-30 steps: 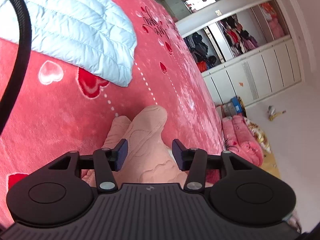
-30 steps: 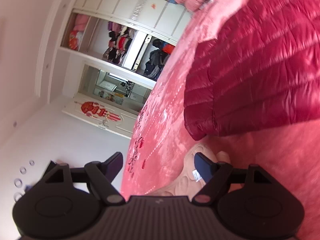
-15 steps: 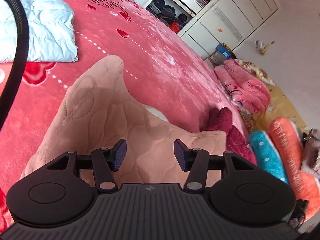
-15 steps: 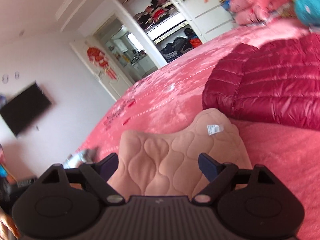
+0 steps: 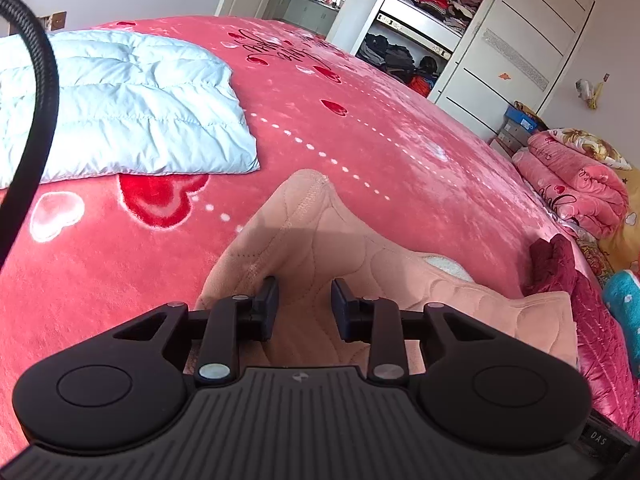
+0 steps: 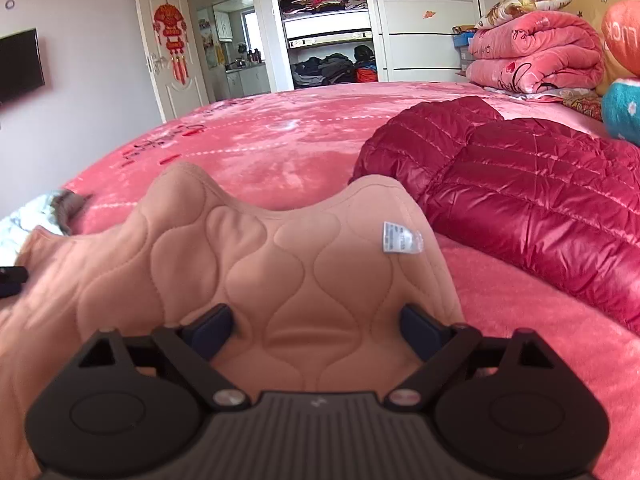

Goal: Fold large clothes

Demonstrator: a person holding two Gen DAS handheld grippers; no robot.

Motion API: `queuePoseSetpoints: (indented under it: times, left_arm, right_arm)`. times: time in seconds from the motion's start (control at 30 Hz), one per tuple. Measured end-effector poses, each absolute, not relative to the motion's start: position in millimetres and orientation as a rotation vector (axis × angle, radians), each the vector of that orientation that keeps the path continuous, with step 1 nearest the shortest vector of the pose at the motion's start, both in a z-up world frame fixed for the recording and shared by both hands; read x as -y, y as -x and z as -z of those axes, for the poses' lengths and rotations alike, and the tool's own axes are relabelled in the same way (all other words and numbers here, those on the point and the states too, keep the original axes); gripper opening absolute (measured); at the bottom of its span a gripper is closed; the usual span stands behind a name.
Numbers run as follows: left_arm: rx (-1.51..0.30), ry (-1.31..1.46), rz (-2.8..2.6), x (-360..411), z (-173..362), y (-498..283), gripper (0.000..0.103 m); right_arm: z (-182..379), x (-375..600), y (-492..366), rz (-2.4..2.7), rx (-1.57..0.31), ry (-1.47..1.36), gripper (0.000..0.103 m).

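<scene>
Item: peach quilted garment [image 5: 320,240], stitched in wavy cells, lying on the bed's red plush blanket [image 5: 360,136] with heart and dotted-line print. In the left wrist view one corner rises to a ridged point; in the right wrist view two rounded lobes stand up with a dip between them, and a small white care label [image 6: 400,238] sits on the right lobe.

Left tool [image 5: 305,310]: jaws apart, fabric lying in the gap between the two dark pads. Whether either pad presses the cloth cannot be told.

Right tool [image 6: 316,326]: jaws set wide, a broad fold of the same garment bulging up between the pads and touching both; no clamp is made on it.

Left of the garment: pale blue down jacket [image 5: 120,104], folded flat on the blanket, near but apart from the peach cloth. A black corrugated cable [image 5: 38,92] crosses the left edge of that view.

Right of the garment: dark red down jacket [image 6: 520,192], spread unfolded, its edge just beside the right lobe.

Bed's far side: stacked pink quilts [image 6: 536,56], a teal cushion [image 6: 622,108] and an orange cushion [image 6: 622,36].

Background: open white wardrobe [image 6: 324,4] with shelved clothes, a door bearing a red hanging ornament [image 6: 172,36], and a wall-mounted television [image 6: 20,64].
</scene>
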State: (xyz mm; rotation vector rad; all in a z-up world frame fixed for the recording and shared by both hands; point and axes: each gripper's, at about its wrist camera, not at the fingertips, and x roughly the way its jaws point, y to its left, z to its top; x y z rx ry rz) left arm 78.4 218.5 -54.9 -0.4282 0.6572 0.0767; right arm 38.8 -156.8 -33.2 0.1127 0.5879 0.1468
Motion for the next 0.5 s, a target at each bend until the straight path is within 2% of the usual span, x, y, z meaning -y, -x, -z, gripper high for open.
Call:
queuePoseSetpoints:
  times: [0.1, 0.3, 0.37, 0.4, 0.5]
  left_arm:
    - [-0.651, 0.388, -0.078, -211, 51, -75, 0.038]
    - [-0.616, 0.315, -0.084, -203, 49, -62, 0.038]
    - [-0.599, 0.309, -0.082, -197, 40, -56, 0.044]
    - [-0.588, 0.314, -0.078, -193, 35, -53, 0.051]
    - [-0.542, 0.293, -0.056, -174, 11, -37, 0.054]
  right_arm:
    - [40, 158, -44, -0.135, -0.575, -0.107, 0.099]
    - [40, 158, -43, -0.128, -0.559, -0.109, 0.100]
    - [39, 159, -40, -0.135, -0.548, -0.112, 0.100]
    - [38, 159, -38, -0.139, -0.543, -0.116, 0.100]
    - [35, 160, -36, -0.151, -0.541, -0.128, 0.101]
